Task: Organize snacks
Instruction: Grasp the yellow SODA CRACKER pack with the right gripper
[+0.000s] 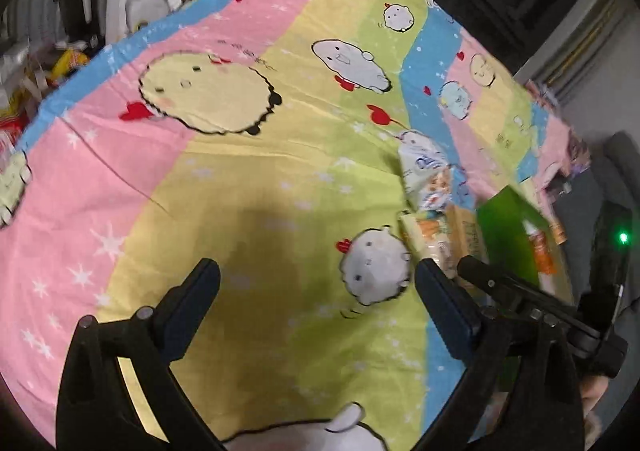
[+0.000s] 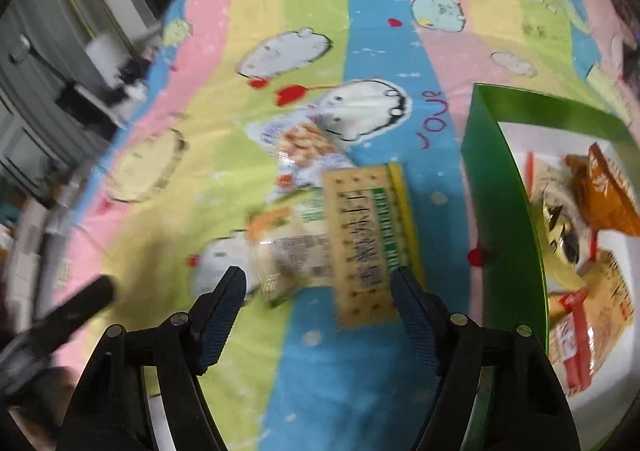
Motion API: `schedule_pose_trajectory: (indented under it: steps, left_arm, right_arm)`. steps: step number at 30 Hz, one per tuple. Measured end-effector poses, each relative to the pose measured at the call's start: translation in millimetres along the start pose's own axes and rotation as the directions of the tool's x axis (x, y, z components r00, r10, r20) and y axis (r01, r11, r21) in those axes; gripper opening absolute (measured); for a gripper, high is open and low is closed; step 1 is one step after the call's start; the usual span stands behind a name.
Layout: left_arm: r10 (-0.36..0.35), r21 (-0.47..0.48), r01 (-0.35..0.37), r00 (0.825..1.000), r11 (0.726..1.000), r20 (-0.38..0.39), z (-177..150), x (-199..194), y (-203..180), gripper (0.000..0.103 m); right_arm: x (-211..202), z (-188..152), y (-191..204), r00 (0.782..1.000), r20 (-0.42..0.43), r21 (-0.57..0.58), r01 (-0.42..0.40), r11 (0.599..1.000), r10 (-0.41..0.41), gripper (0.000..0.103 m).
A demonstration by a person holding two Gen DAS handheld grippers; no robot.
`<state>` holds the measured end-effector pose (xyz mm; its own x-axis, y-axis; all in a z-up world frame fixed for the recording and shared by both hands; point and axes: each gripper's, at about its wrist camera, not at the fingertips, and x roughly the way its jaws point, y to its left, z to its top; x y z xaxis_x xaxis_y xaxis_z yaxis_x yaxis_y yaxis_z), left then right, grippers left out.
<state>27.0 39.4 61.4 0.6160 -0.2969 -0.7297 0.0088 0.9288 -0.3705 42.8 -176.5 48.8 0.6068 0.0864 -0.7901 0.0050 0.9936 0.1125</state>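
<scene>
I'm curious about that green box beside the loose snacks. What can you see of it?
The green box is a shallow, open-topped carton with glossy green walls and a white inside, apparently cardboard. It rests on the cartoon bedsheet, right of the loose packets. Inside lie several snack packs, among them an orange-brown bag and a red-striped packet. No gripper touches it.

Cloth sheet (image 2: 360, 371) w/ striped pastel cartoon print is looking matt, soft, lightly creased. Green box (image 2: 500, 187) is showing glossy walls, prob. coated card, w/ a white inside. Cracker pack (image 2: 372, 243) is showing printed film, too blurred to judge shine; clear-plastic snack bag (image 2: 288, 251) beside it is looking see-through and crinkly. White-blue bag (image 1: 424, 175) is looking like smooth plastic film. Orange packet (image 2: 604, 191) in the box is glinting, shiny foil-like. Right gripper (image 2: 320, 315) frame is looking matt black plastic w/ small metal pins; its pads (image 2: 218, 327) are showing ribbed dark-blue rubber. Left gripper (image 1: 316, 299): same.
</scene>
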Motion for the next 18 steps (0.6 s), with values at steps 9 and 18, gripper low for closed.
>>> schedule_pose_trajectory:
  steps: [9,18]
  left_arm:
    - [0.039,0.069,-0.039,0.999,0.997,-0.009,-5.4,9.0,-5.3,0.098]
    - [0.022,0.078,-0.021,1.0,0.997,-0.015,-6.2,8.0,-9.2,0.098]
  right_arm:
    - [9.5,-2.9,-6.2,0.997,-0.001,-0.027,0.081,0.996,-0.081,0.074]
    - [12.8,3.6,-20.8,0.998,-0.035,0.008,0.05,0.999,-0.049,0.073]
